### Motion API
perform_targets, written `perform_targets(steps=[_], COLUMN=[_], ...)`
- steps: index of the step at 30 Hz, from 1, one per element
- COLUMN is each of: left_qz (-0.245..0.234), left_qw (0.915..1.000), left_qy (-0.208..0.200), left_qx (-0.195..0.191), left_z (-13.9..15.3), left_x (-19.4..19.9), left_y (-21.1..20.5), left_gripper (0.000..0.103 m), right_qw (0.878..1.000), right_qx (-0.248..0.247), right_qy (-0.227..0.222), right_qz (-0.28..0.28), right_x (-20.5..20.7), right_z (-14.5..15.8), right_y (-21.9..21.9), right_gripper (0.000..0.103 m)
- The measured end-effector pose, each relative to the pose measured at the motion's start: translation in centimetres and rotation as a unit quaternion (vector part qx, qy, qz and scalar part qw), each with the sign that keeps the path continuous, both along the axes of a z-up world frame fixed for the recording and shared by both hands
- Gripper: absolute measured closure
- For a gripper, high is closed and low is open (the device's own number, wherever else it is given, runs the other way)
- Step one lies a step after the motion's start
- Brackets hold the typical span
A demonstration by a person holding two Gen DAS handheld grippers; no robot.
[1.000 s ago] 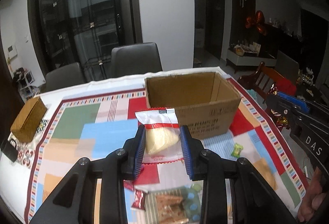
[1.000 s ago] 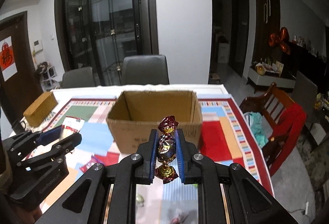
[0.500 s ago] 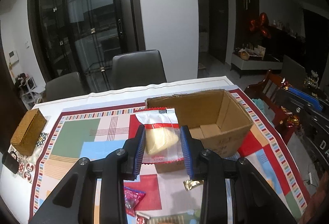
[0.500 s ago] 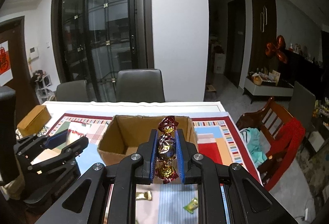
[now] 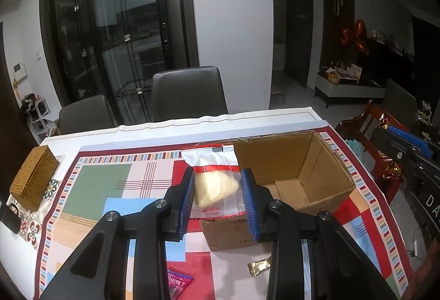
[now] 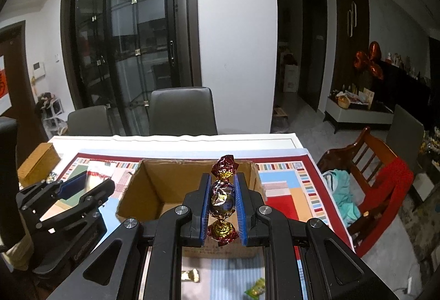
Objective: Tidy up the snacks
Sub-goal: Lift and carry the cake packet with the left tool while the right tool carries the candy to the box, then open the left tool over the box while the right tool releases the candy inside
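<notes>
Over the patchwork tablecloth (image 5: 115, 184), both handheld tools hang close to an open cardboard box (image 5: 299, 179) that sits near the middle of the table. From where the left gripper (image 5: 218, 198) looks, its blue pads are clamped on a clear snack packet (image 5: 217, 181) with a red band and a pale yellow cake inside; the packet stands upright between the pads, just at the box's near left corner and not yet over the opening. The right gripper (image 6: 222, 203) is squeezed tight around a foil-wrapped candy (image 6: 223, 199), dark red and gold, twisted at both ends, and it hangs in front of the box's near wall with the open top right behind it. The box looks bare inside as far as I can see. Loose sweets lie on the cloth before the box: a gold wrapper (image 5: 260, 267), a pink packet (image 5: 178, 279) and a green candy (image 6: 255, 287). A woven tan box (image 5: 33, 179) sits off at the table's left edge, and two dark chairs (image 6: 181, 111) stand on the far side.
</notes>
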State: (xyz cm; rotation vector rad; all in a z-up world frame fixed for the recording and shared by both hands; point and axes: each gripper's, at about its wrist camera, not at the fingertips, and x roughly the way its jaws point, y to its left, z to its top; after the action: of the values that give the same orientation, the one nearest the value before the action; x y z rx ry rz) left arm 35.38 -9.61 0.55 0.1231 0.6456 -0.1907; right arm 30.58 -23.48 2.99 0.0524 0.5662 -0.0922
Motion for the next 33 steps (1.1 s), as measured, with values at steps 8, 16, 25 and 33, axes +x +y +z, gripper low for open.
perform_targets(steps=[8,16,25,33], left_qz=[-0.007,-0.005,-0.013,-0.007], left_qw=[0.9999,0.9998,0.9995,0.9993], left_qy=[0.006,0.020,0.028,0.031], left_qx=[0.007,0.000,0.007,0.017], left_z=[-1.2,-2.0,-2.9,-3.7], left_x=[2.4,4.4,5.8,6.4], left_y=[-0.6,-0.6,-1.2,-1.3], left_gripper=[0.069,0.069,0.069,0.057], right_qw=[1.000,1.000,0.999,0.998], right_qx=[-0.009,-0.004,0.005,0.001], right_qy=[0.011,0.028,0.047,0.050], right_qz=[0.003,0.011,0.022,0.027], right_x=[2.4,4.5,6.8,7.7], right_z=[-0.9,-2.2,-3.6,-4.3], right_y=[0.0,-0.3,-0.6,-0.7], right_gripper=[0.085,0.085,0.085,0.056])
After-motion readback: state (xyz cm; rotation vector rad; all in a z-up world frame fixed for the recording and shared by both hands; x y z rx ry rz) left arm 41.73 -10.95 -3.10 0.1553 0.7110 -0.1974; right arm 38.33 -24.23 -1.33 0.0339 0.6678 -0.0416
